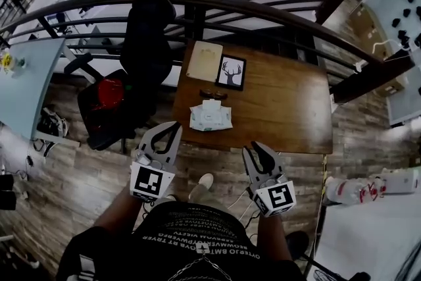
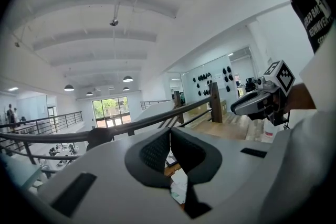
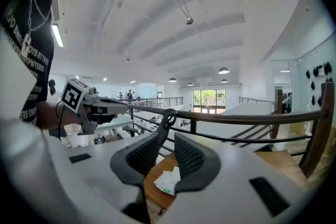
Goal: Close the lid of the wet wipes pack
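Grey left hand-held gripper [image 1: 175, 126] hovers, jaws together.

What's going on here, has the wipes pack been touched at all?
A person stands in front of a table with a gripper in each hand. Both are short of the table and hold nothing: the left gripper has its jaws together, the right gripper has them apart. The wipes pack lies near the table's front edge, untouched, and its lid looks flipped open.
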Tool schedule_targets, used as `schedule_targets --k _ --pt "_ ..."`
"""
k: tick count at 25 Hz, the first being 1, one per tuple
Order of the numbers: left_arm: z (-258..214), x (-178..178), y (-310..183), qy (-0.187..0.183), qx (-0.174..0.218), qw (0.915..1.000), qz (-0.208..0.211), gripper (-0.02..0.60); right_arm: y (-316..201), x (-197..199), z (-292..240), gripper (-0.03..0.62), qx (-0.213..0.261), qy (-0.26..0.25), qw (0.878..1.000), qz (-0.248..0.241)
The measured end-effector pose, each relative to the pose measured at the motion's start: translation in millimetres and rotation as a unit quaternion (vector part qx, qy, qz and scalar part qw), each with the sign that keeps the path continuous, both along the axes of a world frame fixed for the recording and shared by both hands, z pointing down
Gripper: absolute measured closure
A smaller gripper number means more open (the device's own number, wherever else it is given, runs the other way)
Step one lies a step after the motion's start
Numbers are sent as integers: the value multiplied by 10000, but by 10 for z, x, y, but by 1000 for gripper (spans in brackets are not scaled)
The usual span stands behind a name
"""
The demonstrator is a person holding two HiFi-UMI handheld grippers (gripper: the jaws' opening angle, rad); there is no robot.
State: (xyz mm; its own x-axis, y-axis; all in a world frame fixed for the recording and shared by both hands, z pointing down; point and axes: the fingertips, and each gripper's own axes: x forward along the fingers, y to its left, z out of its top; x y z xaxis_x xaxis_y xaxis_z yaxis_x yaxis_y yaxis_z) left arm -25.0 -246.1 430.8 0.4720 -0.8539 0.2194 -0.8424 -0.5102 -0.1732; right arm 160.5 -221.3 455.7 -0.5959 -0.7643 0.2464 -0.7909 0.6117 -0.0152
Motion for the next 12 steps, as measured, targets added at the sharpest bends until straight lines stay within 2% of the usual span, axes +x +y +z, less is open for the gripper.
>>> schedule_targets --k 4,8,12 --pt "-126 28 -99 -76 102 9998 -140 552 -139 24 -56 499 59 -78 9998 -145" --pt "-233 61 -146 57 128 9995 -294 552 -267 39 -105 499 150 -164 9991 -348" --pt "-279 13 -150 -29 173 9983 -564 552 -404 76 -139 499 247 -171 9983 -505"
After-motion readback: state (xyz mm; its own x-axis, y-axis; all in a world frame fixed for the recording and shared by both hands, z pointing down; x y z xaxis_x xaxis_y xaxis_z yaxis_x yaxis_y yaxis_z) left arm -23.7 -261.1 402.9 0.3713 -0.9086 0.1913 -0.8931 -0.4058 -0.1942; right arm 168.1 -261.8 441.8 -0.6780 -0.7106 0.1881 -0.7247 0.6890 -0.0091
